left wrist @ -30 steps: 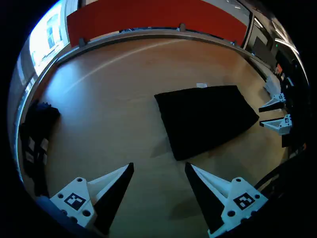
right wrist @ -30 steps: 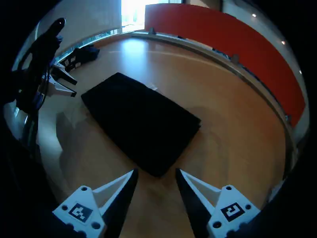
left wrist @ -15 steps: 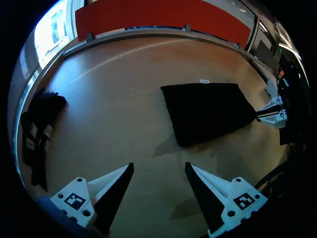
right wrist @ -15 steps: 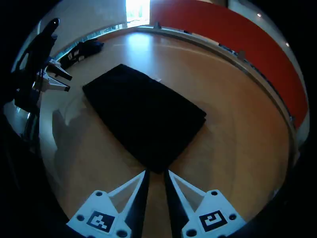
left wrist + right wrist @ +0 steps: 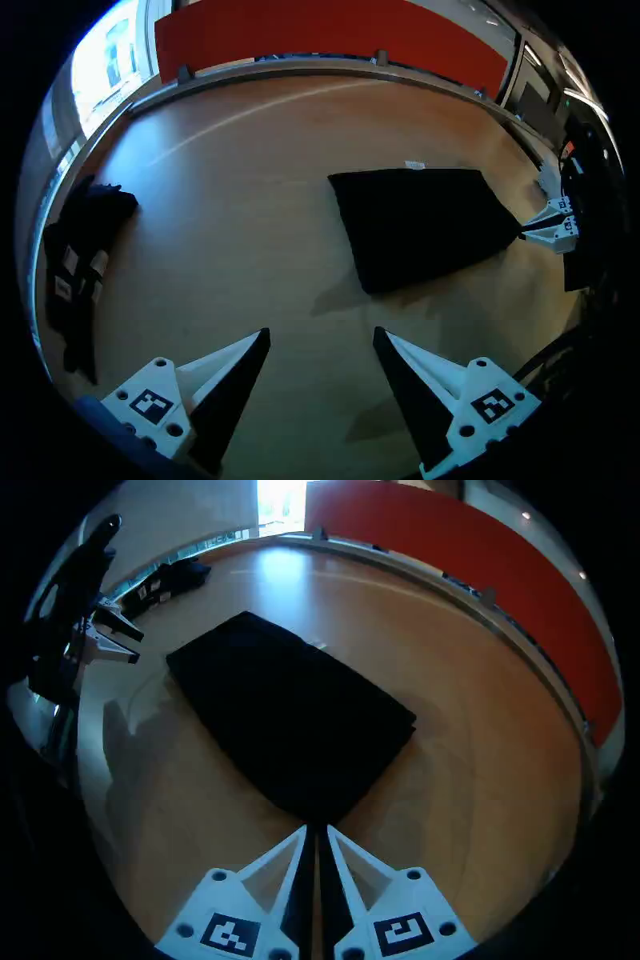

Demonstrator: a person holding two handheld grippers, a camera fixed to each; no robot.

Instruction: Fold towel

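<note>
Since a second ago the right gripper [image 5: 317, 830] has drawn its fingers together, from spread to nearly touching, at the towel's [image 5: 288, 720] near corner; the towel itself has not shifted.

The wooden bench [image 5: 240, 224] carries the towel, and a red panel [image 5: 320, 32] stands along the edge beyond the towel's far side. The black towel lies flat as one rectangle, with a small pale tag [image 5: 414, 165] at its far edge. A dark heap [image 5: 80, 240] sits well apart from the towel, near the bench's rim.

In the left gripper view the right gripper's tips meet the towel's corner, so it appears to be pinching that corner. The left gripper [image 5: 320, 330] is spread wide and holds nothing, hovering over bare wood short of the towel's other near corner.

My reading is that the fold has barely begun: one corner is taken and nothing is lifted. What seems left is for the left gripper to take its corner, then for both to carry that edge across to the towel's far edge.
</note>
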